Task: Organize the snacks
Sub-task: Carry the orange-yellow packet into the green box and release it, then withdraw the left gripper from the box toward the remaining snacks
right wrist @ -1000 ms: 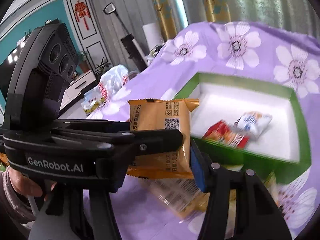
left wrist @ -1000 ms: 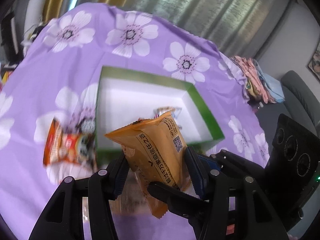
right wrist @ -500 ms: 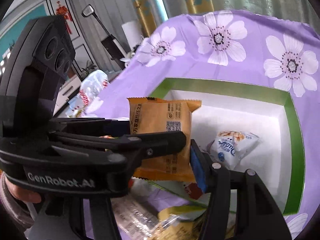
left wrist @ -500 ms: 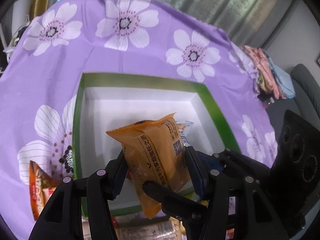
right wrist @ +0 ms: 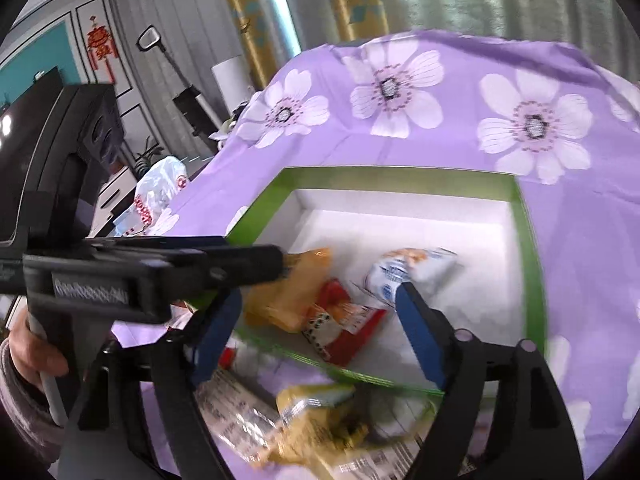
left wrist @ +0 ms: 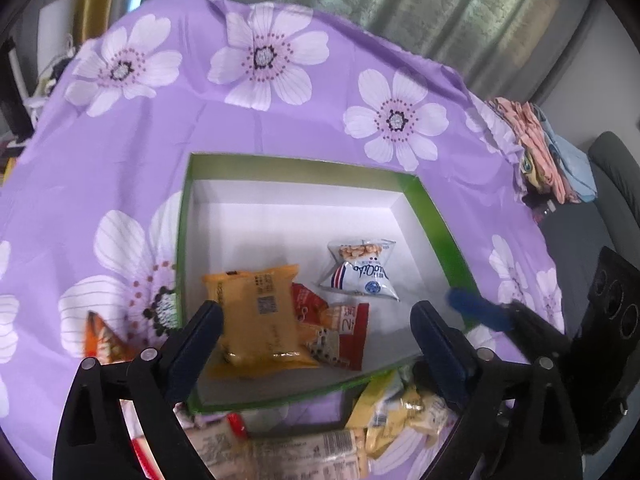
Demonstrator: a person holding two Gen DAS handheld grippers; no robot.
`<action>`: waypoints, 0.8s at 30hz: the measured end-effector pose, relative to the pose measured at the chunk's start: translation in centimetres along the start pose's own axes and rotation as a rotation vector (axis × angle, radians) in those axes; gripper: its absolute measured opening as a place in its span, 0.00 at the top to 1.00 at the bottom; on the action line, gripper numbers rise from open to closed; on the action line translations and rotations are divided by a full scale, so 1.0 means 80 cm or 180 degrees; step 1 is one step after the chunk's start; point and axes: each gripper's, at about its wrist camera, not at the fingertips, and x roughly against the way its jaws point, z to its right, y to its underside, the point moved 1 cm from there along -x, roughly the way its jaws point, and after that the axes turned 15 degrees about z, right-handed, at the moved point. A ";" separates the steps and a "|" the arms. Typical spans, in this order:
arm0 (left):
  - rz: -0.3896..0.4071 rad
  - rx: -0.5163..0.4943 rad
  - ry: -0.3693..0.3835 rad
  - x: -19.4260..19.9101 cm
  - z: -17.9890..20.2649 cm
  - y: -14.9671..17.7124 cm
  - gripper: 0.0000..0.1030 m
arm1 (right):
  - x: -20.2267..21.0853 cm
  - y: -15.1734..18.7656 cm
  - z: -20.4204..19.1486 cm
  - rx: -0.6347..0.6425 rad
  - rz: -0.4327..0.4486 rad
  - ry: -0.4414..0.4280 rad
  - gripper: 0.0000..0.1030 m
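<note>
The left gripper [left wrist: 316, 320] is released: its two fingers stand wide apart and nothing is between them. It hangs over the near edge of the green box [left wrist: 436, 216]. Just ahead of its left finger [left wrist: 200, 332] the orange packet [left wrist: 260, 316] lies inside the box, near the near-left corner, and it touches no finger. Beside the packet, to its right, is a red packet [left wrist: 344, 336], partly under it. Further ahead and to the right lies a white-blue bag [left wrist: 362, 270], apart from the red one.

The right gripper [right wrist: 320, 320] is also released, with its fingers spread and empty. It is just to the right of the left gripper, whose black body [right wrist: 160, 272] crosses the right wrist view. Between the right fingers the same red packet [right wrist: 344, 328] is seen in the box [right wrist: 532, 248].

Below both grippers, outside the box, some more snacks [left wrist: 396, 412] lie on the purple cloth [left wrist: 120, 152]. They are blurred. To the left of the left finger one orange-red packet [left wrist: 100, 340] lies on the cloth.
</note>
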 end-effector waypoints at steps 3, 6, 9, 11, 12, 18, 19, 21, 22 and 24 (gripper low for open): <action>0.0041 -0.0031 -0.0029 0.017 0.003 0.004 0.08 | 0.029 0.003 0.007 -0.0028 0.0069 0.0084 0.17; 0.0066 -0.0059 -0.0047 0.035 0.008 0.011 0.08 | 0.052 0.006 0.010 -0.0064 0.0116 0.0154 0.15; 0.0103 -0.0078 -0.0047 0.052 0.015 0.021 0.08 | 0.079 0.013 0.013 -0.0089 0.0163 0.0235 0.14; 0.0120 -0.0098 -0.0035 0.064 0.019 0.029 0.08 | 0.091 0.019 0.013 -0.0096 0.0175 0.0290 0.13; 0.0129 -0.0111 -0.0045 0.068 0.022 0.033 0.08 | 0.097 0.022 0.013 -0.0106 0.0179 0.0313 0.13; 0.0170 -0.0295 -0.0215 0.092 0.041 0.056 0.08 | 0.120 0.048 0.004 -0.0113 0.0101 0.0328 0.13; 0.0172 -0.0340 -0.0256 0.095 0.044 0.059 0.08 | 0.123 0.053 0.001 -0.0110 0.0079 0.0318 0.13; 0.0183 -0.0420 -0.0324 0.102 0.051 0.066 0.08 | 0.129 0.062 -0.004 -0.0074 0.0046 0.0329 0.13; 0.0191 -0.0455 -0.0343 0.106 0.054 0.070 0.08 | 0.133 0.066 -0.007 -0.0038 0.0035 0.0347 0.13; 0.0210 -0.0489 -0.0373 0.114 0.059 0.076 0.08 | 0.139 0.071 -0.014 0.0026 0.0023 0.0368 0.12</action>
